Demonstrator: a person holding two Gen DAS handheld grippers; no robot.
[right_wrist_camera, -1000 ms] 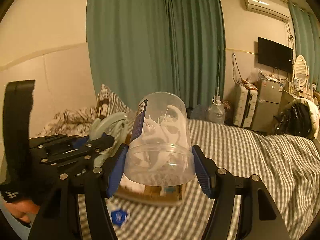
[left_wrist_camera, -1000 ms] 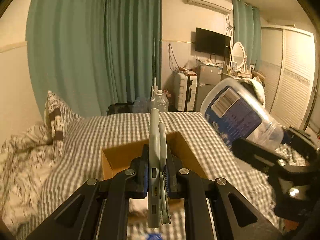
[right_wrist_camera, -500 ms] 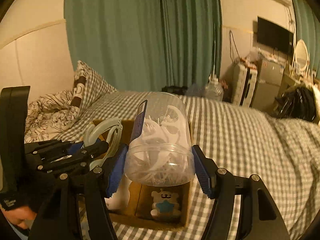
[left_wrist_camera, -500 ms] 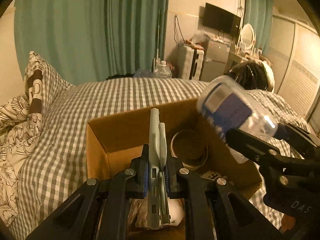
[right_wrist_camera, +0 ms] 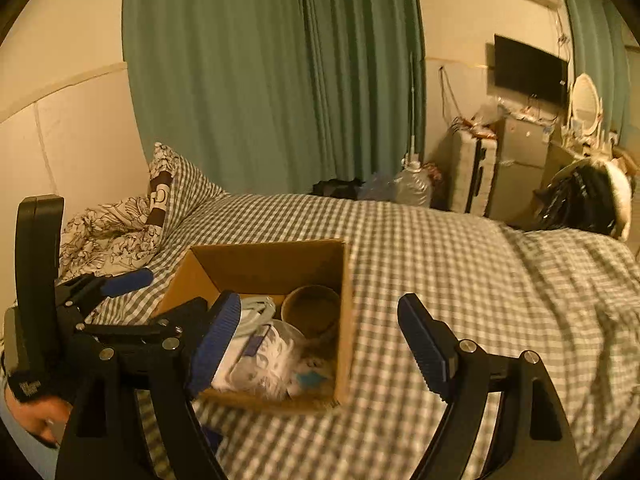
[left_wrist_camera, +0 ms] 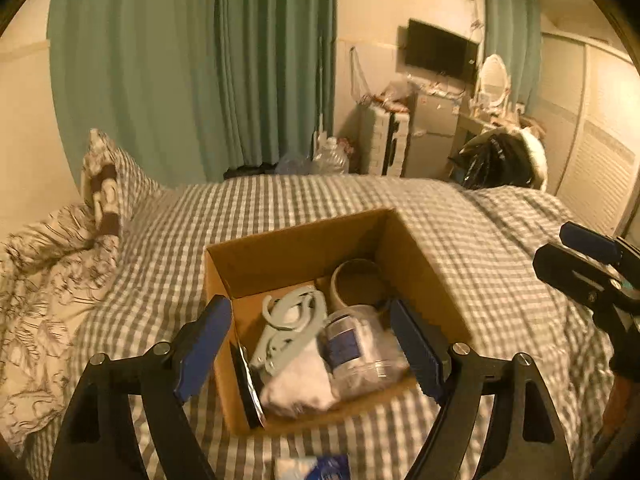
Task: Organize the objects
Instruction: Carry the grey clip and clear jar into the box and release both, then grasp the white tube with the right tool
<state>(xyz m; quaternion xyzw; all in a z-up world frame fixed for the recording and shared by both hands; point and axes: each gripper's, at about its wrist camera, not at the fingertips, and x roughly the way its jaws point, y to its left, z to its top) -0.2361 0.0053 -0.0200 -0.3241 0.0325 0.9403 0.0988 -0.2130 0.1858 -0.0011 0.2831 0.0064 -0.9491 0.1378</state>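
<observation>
Two hand-held grippers, both mine, hang with fingers apart and nothing between them: the left hand-held gripper [left_wrist_camera: 310, 344] low in the middle of its frame, straddling the box [left_wrist_camera: 288, 246], and the right hand-held gripper [right_wrist_camera: 320, 342] low in its own frame over the box's right wall. The box sits on the checked bed [left_wrist_camera: 480, 240]. Inside it lie the jar [left_wrist_camera: 360, 350] on its side, the grey clip [left_wrist_camera: 290, 330] propped against the clutter, a round tub [left_wrist_camera: 358, 280] behind them, and something white [left_wrist_camera: 298, 388] at the front. A blue packet [left_wrist_camera: 316, 468] lies on the bed at the bottom edge, outside the box. I judge the risks thus: the soft bed gives, so a nudge from either finger could tip the box; the jar may roll; I might overlook the packet.
</observation>
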